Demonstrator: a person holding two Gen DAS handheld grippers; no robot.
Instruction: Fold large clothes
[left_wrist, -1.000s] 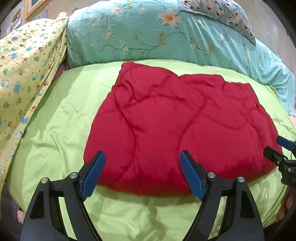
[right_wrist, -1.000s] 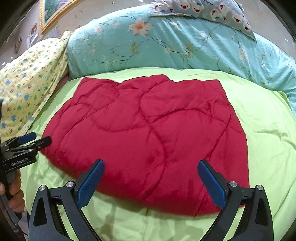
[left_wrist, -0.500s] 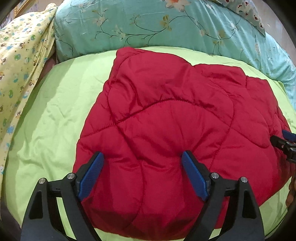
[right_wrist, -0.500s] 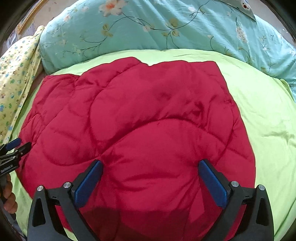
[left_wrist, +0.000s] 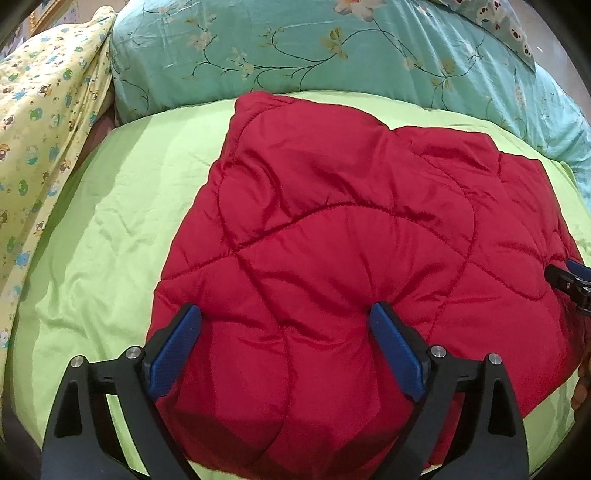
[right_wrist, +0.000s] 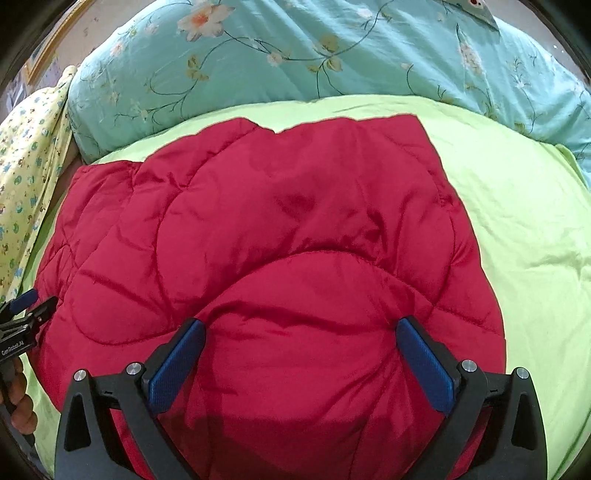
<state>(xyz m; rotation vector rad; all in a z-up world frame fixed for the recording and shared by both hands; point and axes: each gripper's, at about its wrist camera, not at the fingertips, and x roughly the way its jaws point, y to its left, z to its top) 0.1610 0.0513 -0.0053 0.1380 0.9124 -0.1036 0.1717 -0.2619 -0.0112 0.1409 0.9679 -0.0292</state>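
A red quilted padded garment (left_wrist: 351, 258) lies folded flat on the lime green bed sheet (left_wrist: 103, 229); it also fills the right wrist view (right_wrist: 288, 251). My left gripper (left_wrist: 284, 325) is open, its blue pads pressing down on the garment's near left part. My right gripper (right_wrist: 299, 343) is open, its pads pressing on the near right part. Fabric bulges between each pair of fingers. The right gripper's tip shows at the right edge of the left wrist view (left_wrist: 569, 280), and the left gripper's tip at the left edge of the right wrist view (right_wrist: 26, 314).
A teal floral duvet (left_wrist: 332, 55) is piled along the far side of the bed, also in the right wrist view (right_wrist: 332, 55). A yellow printed blanket (left_wrist: 37, 110) lies at the left. Green sheet (right_wrist: 524, 240) lies bare to the right of the garment.
Both grippers have moved forward and down from the garment's near edge onto its surface. The pads now press into the fabric. Both stay open.
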